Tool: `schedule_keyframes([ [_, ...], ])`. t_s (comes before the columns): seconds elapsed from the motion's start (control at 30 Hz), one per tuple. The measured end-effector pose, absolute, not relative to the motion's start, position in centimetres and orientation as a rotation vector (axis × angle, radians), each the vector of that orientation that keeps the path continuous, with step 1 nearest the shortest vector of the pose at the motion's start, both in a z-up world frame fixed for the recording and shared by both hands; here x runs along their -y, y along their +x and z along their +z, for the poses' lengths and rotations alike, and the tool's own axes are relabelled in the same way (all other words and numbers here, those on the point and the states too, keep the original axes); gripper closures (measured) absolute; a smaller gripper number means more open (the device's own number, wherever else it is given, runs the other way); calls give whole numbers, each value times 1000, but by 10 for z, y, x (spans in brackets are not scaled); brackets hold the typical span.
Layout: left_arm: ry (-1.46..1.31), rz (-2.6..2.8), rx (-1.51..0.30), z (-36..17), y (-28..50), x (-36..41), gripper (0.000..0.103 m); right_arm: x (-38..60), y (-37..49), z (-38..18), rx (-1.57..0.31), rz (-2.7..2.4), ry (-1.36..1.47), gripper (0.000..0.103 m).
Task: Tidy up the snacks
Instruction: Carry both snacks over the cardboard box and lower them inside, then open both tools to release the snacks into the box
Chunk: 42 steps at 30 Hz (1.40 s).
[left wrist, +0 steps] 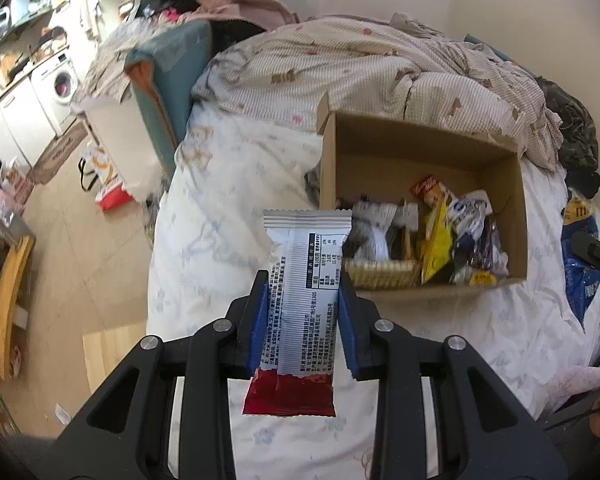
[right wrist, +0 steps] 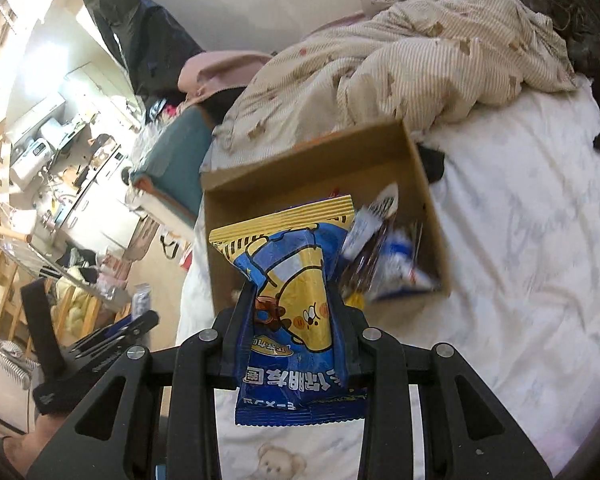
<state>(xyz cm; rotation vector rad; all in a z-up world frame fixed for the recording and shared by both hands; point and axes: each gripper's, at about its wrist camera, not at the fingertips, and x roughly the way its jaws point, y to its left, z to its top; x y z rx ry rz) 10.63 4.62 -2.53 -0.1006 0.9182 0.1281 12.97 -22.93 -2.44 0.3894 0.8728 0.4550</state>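
Above the bed (left wrist: 220, 208), left claw (left wrist: 303, 284) clamps a silver packet (left wrist: 304, 300); right claw (right wrist: 291, 292) pinches a blue, seemingly crisp, bag (right wrist: 296, 312).

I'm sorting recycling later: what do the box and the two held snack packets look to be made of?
Box: plain brown cardboard, matte, with raw cut edges.
Silver and red packet: probably metallised plastic film, crimped end seal, slight sheen.
Blue and yellow packet: glossy printed plastic film, crinkled where pinched.
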Motion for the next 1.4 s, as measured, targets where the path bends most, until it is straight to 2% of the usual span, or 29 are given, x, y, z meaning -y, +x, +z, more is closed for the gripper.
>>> schedule_keyframes([
  [0.47, -27, 50, -874, -7, 172, -16, 75, 235, 181, -37, -880, 384, 414, 69],
  [1.13, -102, -5, -903, -58, 222, -19, 75, 229, 231, -61, -913, 370, 415, 69],
  [1.4, -156, -41, -896, -54, 231, -25, 75, 219, 241, -71, -951, 341, 389, 69],
])
